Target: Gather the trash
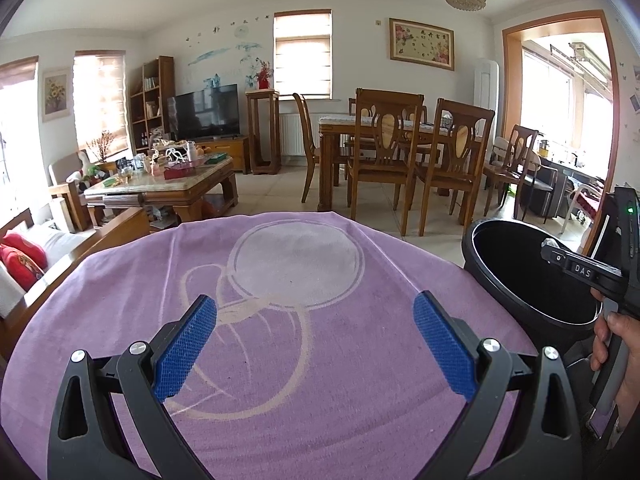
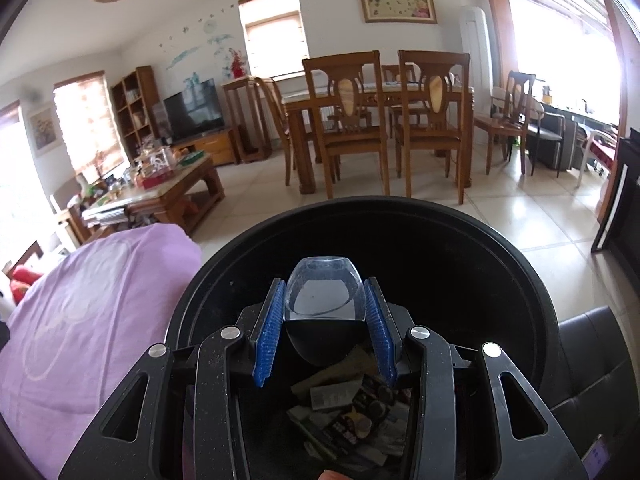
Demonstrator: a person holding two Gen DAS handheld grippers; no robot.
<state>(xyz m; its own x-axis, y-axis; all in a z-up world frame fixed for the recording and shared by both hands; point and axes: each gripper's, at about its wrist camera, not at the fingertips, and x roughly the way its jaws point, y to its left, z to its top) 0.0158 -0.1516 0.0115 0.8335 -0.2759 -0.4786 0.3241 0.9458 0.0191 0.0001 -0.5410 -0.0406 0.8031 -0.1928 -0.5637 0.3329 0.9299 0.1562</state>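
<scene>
Right wrist view: right gripper (image 2: 325, 330) is clamped on a clear plastic cup (image 2: 322, 298), blue pads (image 2: 269, 330) pressing both its sides. Cup's long axis runs away from the camera, open mouth pointing forward and slightly up, rounded base toward the gripper body. It's transparent, thin-walled, a bit squashed to an oval at the rim.

Cup hangs above the inside of the black bin (image 2: 520, 280), near the bin's middle. Paper and wrappers (image 2: 352, 412) lie at the bin's bottom, below the cup.

Left gripper (image 1: 316, 344) is spread wide, nothing between its pads, over the purple cloth (image 1: 280, 360) left of the bin (image 1: 520, 276).
</scene>
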